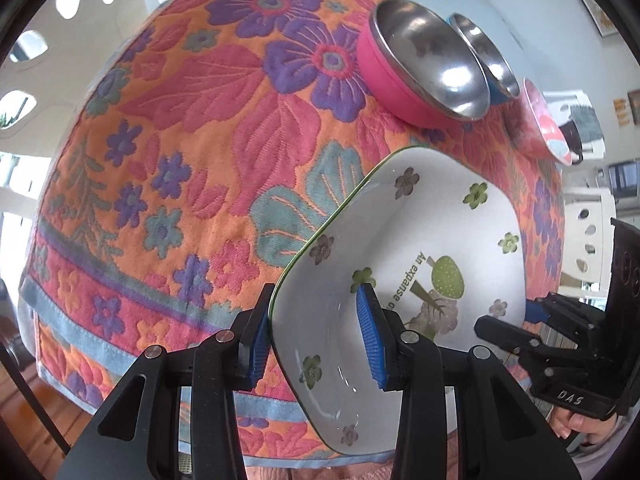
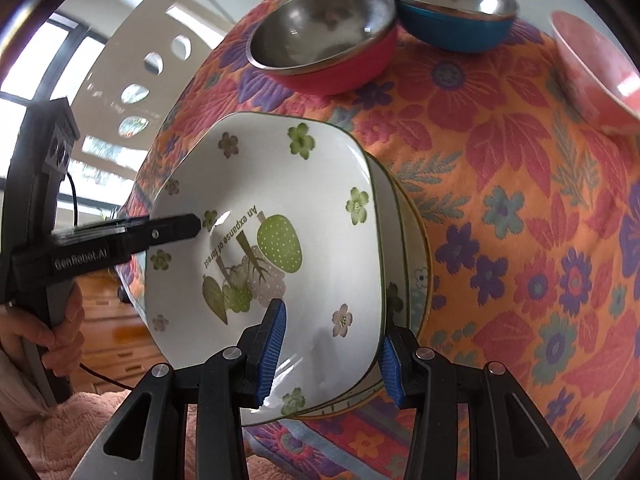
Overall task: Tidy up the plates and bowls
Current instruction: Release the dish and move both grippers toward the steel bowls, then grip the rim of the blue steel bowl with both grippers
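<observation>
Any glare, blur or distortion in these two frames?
Left wrist: heavy fisheye bulge in the tablecloth, bright highlights in the pink steel bowl, windows blown out. Right wrist: the same curvature, a glare streak on the plate, the pink bowl soft at the edge.

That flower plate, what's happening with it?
A person is holding the white plate with two hand-held grippers, one on each side. The left gripper and the right gripper each have a pad inside the plate and one outside its rim. The plate sits over other plates on a flowery tablecloth. Farther back stand a pink bowl and a blue bowl, both untouched.
</observation>
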